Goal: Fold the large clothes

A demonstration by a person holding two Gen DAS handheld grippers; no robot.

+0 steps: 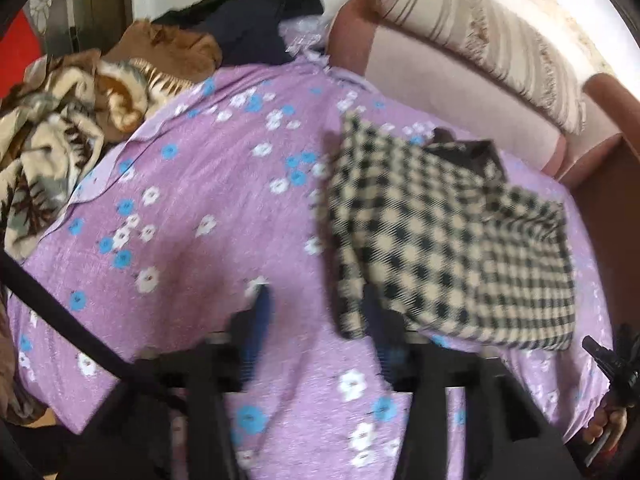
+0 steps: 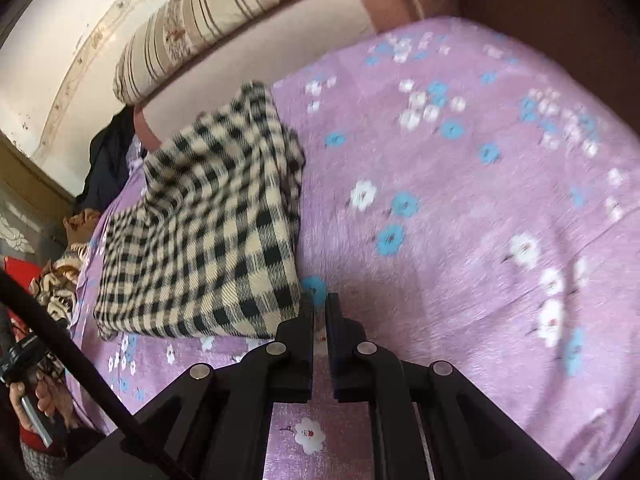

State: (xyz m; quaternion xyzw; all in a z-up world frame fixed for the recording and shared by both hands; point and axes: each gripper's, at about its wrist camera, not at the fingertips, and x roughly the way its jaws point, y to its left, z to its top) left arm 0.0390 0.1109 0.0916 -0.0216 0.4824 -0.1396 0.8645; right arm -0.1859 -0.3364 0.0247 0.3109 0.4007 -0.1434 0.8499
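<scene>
While the checked garment lies folded on the bed, I read this moment as a release and tidy-up.

Step in hand: my judgement is that the fold is largely made, and what remains is squaring it or fetching the next piece from the pile.
Doing it well: I would lift both grippers straight clear so no cloth drags, then press the near edge flat before moving on; a loose corner at the near left could spring open if snagged.
Garment (image 1: pixel 448 240): a checked shirt, folded into a rough rectangle on the bed (image 1: pixel 180 208), dark collar showing at its 12 o'clock edge.
Left gripper (image 1: pixel 316 312): fingers spread, nothing pinched; its right finger overlaps the garment's near left corner, and I cannot tell whether they touch.
Garment from left gripper: at about 1 to 2 o'clock, just beside.
Right gripper (image 2: pixel 320 304): fingers pressed almost together, with only bedsheet visible in the slit between them.
Garment from right gripper: at about 10 to 11 o'clock, its near right corner just beside the left finger, though I cannot tell if it touches.
Pile (image 1: pixel 60 128): unfolded clothes at 10 o'clock in the left view, well apart from the garment.
Headboard (image 1: pixel 460 76): padded, beyond the garment at 12 o'clock.
</scene>
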